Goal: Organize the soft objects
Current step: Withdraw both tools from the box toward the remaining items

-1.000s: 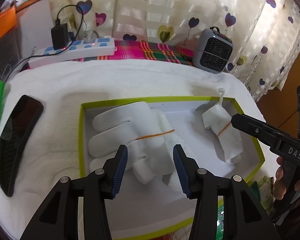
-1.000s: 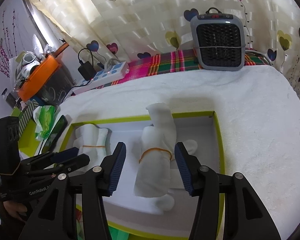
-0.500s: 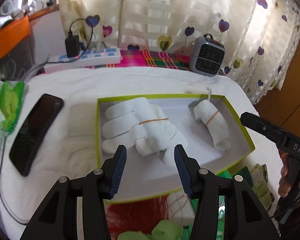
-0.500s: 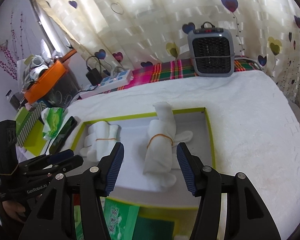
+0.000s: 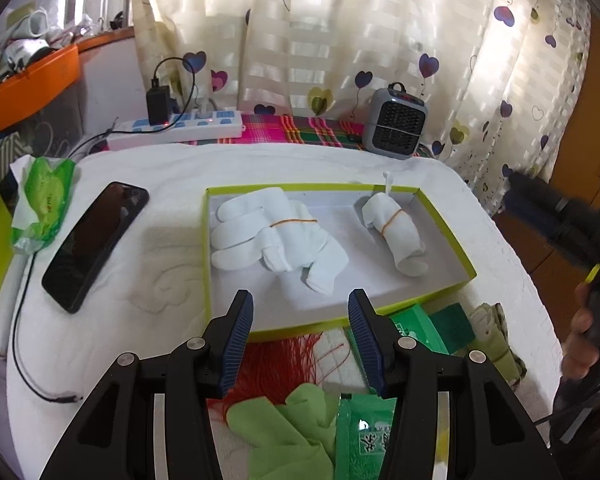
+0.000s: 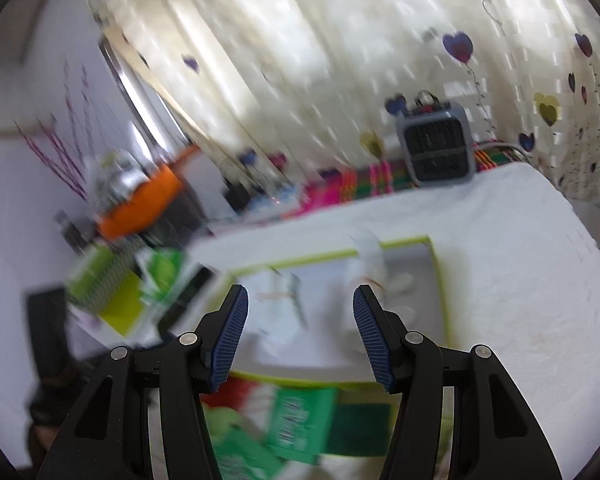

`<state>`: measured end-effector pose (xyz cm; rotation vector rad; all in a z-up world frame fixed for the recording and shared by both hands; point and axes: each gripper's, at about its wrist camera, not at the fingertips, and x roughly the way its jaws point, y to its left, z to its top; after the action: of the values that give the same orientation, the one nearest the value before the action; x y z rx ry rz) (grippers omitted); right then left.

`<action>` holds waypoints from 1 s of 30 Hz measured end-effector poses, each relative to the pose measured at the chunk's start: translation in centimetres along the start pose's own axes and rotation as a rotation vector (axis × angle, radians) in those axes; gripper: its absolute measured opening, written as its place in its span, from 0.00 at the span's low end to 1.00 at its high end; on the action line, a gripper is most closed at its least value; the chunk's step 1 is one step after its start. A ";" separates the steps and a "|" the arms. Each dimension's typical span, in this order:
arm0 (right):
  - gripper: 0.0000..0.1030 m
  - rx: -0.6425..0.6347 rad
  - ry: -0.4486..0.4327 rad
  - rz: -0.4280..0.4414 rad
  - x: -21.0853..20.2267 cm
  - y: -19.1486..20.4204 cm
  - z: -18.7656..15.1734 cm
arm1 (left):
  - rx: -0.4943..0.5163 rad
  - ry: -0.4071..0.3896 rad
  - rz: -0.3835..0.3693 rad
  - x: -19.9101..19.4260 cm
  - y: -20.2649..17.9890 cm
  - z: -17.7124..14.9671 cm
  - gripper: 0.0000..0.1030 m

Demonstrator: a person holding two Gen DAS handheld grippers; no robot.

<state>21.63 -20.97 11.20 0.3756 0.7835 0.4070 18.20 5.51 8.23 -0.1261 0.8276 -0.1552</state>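
A green-rimmed shallow box (image 5: 446, 216) lies on the white cloth. Inside it are a large bundle of white socks (image 5: 276, 236) tied with a rubber band and a smaller tied white bundle (image 5: 394, 228). My left gripper (image 5: 301, 312) hovers open and empty above the box's near rim. In the blurred right wrist view the box (image 6: 440, 276) and both white bundles show faintly, and my right gripper (image 6: 300, 312) stands open and empty, back from the box. The right gripper also appears blurred at the left wrist view's right edge, held by a hand (image 5: 584, 340).
Near the table's front lie light green gloves (image 5: 296, 428), green packets (image 5: 364, 436), red thread (image 5: 284, 364), a dark green pad (image 5: 452, 324) and an olive cloth (image 5: 496, 336). A black phone (image 5: 96, 240) and green tissue pack (image 5: 44, 200) lie left. A power strip (image 5: 180, 130) and small heater (image 5: 398, 124) stand behind.
Both grippers have pulled back and risen away from the box, staying open and empty. The bundles have not moved. The green items at the table's front have come into view.
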 end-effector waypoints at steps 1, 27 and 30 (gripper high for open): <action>0.54 -0.005 -0.021 0.006 -0.5 0.5 0.2 | 0.000 0.000 0.000 -0.2 0.0 -0.2 0.47; 0.54 -0.089 0.038 -0.081 -5.5 0.7 -7.4 | -0.007 0.029 -0.030 -2.7 -0.1 -6.7 0.47; 0.54 -0.105 0.047 -0.113 -5.9 0.6 -8.7 | -0.003 0.031 -0.047 -3.0 -0.3 -7.4 0.47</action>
<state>11.28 -21.76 9.36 0.2230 0.8217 0.3511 10.66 5.39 5.47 -0.1467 0.8563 -0.2004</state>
